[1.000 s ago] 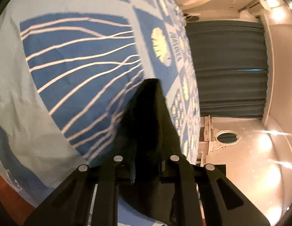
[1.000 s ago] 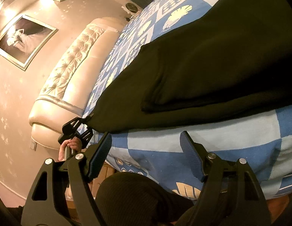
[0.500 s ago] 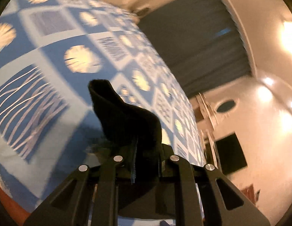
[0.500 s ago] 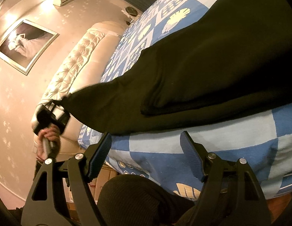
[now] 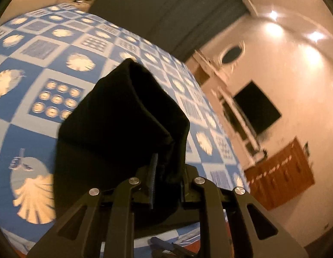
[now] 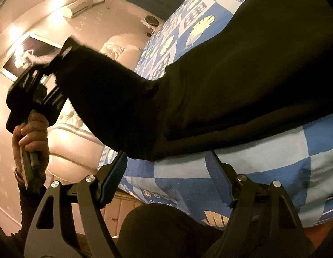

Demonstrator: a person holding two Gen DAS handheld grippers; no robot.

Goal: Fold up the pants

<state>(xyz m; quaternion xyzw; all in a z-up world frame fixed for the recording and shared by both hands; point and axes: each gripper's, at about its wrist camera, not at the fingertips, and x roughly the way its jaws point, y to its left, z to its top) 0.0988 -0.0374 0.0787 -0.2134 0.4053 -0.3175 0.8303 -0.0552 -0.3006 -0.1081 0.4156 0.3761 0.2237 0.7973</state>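
Black fabric pants (image 6: pixel 241 81) on the blue-checked bedspread (image 6: pixel 273 172) are rising at nine o'clock, their end clamped in the left gripper (image 5: pixel 166 167), starting a fold; right gripper (image 6: pixel 166 180) gaping, empty.

Your black pants (image 6: pixel 241 81) lie folded double on the bed, running from 2 o'clock toward 9 o'clock in the right wrist view. One end (image 5: pixel 127 116) is lifted clear of the bedding, bunched into a draped fold, hanging slack.
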